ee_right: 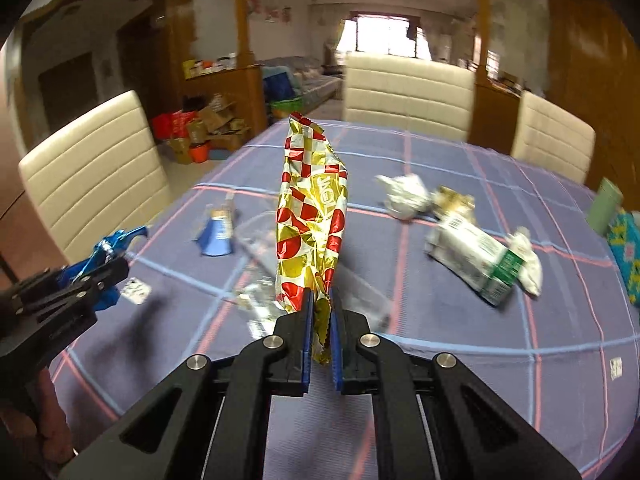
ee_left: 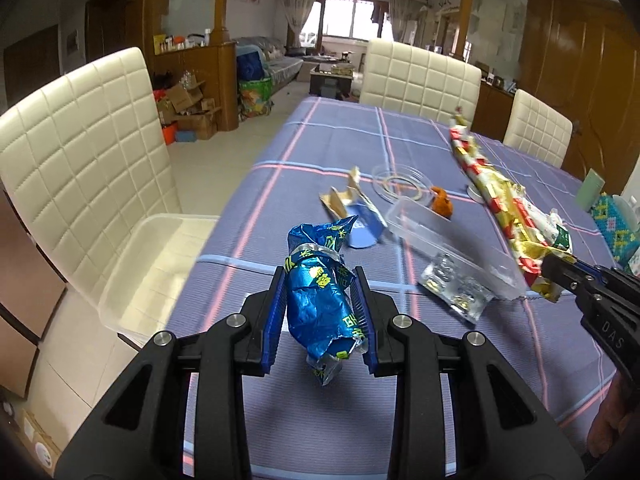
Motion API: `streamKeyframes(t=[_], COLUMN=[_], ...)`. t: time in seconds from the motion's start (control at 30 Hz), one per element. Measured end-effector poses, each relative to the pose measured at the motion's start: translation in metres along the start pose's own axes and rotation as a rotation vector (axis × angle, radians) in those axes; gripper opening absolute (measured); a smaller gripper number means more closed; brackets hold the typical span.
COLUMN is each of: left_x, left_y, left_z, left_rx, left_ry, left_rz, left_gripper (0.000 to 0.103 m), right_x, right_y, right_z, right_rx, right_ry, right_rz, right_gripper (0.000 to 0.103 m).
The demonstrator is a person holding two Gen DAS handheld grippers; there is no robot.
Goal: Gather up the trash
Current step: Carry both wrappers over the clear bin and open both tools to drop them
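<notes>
A: Nearest first. What has the left gripper [ee_left: 320, 312] got?

B: The blue wrapper [ee_left: 320, 300], crumpled, with both pads pressed into its sides. The jaws sit partway closed because the wad is bulky. It hangs clear of the table [ee_left: 312, 432], probably so it can be carried off without dragging.

A: And the right gripper [ee_right: 321, 332]?

B: Nearly closed on the bottom edge of the red-and-gold wrapper [ee_right: 312, 208]. Thin foil needs only a narrow pinch. The bag stands up from the jaws, off the cloth.

A: So both tools are full. Where does the trash go?

B: My guess is the clear bin [ee_left: 140, 264] on the chair [ee_left: 80, 152] at the left edge of the table. It sits low and beside the table, handy for dropping things in.

A: What remains further out?

B: Just beyond the held wrappers there is a clear tray [ee_left: 452, 256], and next to it a blue-and-tan carton scrap [ee_left: 352, 216]. To the right lie a green-and-white carton [ee_right: 476, 256] and a white wad [ee_right: 404, 196]. Further on there is an orange scrap [ee_left: 442, 206] beside a clear lid [ee_left: 400, 184].

A: Are those still lying flat?

B: Yes, they are untouched, so several trips look to be left.
</notes>
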State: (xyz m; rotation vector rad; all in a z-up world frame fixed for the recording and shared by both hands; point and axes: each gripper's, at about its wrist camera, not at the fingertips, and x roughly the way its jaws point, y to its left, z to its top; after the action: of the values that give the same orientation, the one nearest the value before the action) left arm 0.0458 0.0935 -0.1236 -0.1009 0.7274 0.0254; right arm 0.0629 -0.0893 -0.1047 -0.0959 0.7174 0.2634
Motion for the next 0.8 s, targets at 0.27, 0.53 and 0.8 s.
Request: streamKeyframes(t=[0.27,0.53,0.8], left_x=[0.0,0.007,0.029], left_y=[0.045,0.105,0.156], left_z=[0.0,0.002,0.003], left_rx=[-0.033,-0.102,-0.183], left_ry=[-0.018,-0.007,0.053], left_rz=[0.077,0.176,0.22], left_gripper=[0.034,0.034,0.034], right_x=[0.024,0.056,0.08], right_y=[0.054,0.107,0.16], right_z=[0.005,0.021,0.038], right_rx=[-0.147,-0.253,-0.355], right_ry=[0.009,0.053,0.043], right_rz=[0.075,0.17,0.208], right_gripper=[0.008,0.008,0.008])
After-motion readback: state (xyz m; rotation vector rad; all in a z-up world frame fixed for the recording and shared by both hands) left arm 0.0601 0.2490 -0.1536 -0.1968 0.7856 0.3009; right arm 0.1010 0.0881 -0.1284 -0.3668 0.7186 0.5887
